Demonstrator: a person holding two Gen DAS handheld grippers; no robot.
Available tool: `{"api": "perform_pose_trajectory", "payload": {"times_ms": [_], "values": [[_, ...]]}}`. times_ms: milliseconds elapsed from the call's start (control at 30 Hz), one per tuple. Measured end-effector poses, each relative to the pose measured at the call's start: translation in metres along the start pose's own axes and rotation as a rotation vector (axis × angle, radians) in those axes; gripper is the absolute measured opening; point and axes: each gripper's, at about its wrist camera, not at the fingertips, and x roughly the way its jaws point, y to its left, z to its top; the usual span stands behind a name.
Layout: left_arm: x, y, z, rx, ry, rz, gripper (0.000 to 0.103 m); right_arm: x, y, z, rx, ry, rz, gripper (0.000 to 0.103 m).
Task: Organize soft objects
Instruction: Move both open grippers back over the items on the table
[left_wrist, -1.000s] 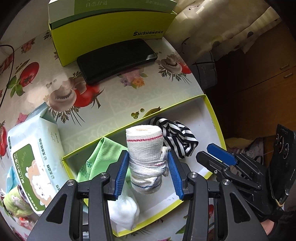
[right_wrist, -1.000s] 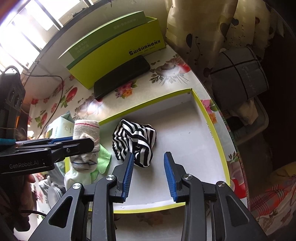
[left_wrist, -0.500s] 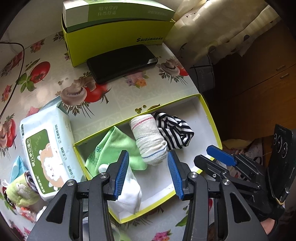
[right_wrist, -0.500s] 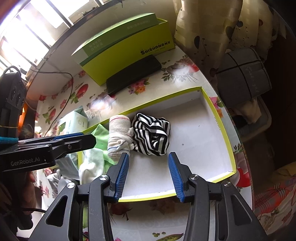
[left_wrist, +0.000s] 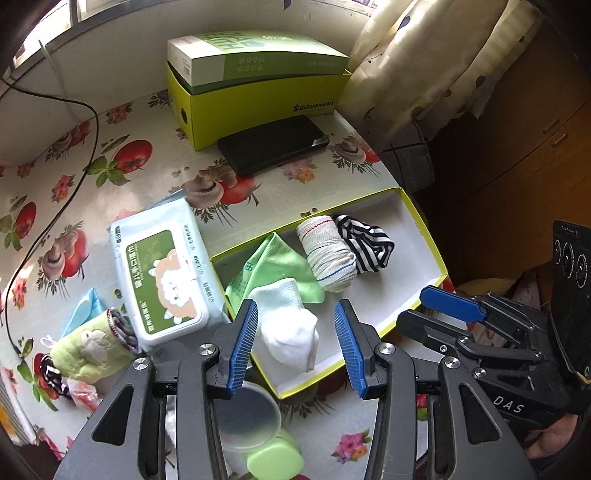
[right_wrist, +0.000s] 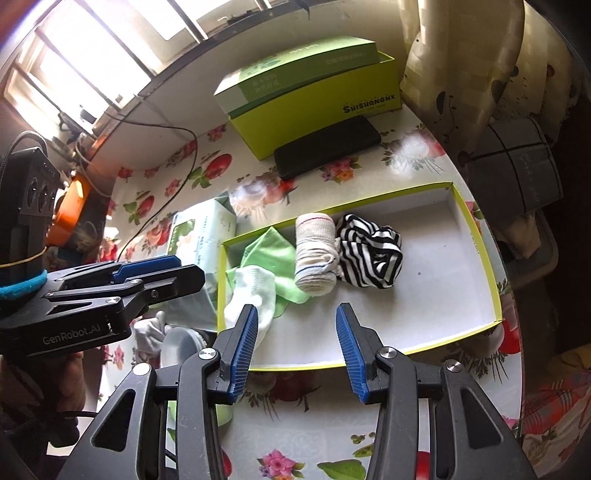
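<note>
A shallow tray (left_wrist: 428, 236) with a yellow-green rim is seen on the flowered tablecloth (left_wrist: 122, 192), and four soft things are laid in a row inside it. A rolled white sock (left_wrist: 327, 254) with red and blue stripes is found near the middle, touching a striped black-and-white cloth (left_wrist: 365, 242) on one side and a green cloth (left_wrist: 275, 267) on the other. A white sock (left_wrist: 291, 332) is draped over the near end of the green cloth.

The left gripper (left_wrist: 293, 343) is held above the tray's near end, its jaws parted and empty, with the white sock seen between them but untouched. The right gripper (right_wrist: 295, 347) is held over the tray's near rim, its jaws likewise apart with nothing between them; they have just been opening slightly.

A pack of wipes (left_wrist: 162, 280) is set just beside the tray.
</note>
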Motion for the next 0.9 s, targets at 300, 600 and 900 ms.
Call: {"api": "perform_pose_trajectory", "payload": {"times_ms": [300,600,900], "values": [[-0.036,0.020,-0.034,-0.028,-0.074,0.025,0.045,-0.009,0.043,-0.011,-0.109,0.028,0.009,0.043],[-0.056,0.053,-0.066,-0.102,-0.096,0.042,0.045,-0.009,0.084,-0.028,-0.174,0.060,0.040,0.043],[-0.074,0.095,-0.105,-0.213,-0.122,0.050,0.045,-0.009,0.133,-0.040,-0.259,0.081,0.059,0.043]]}}
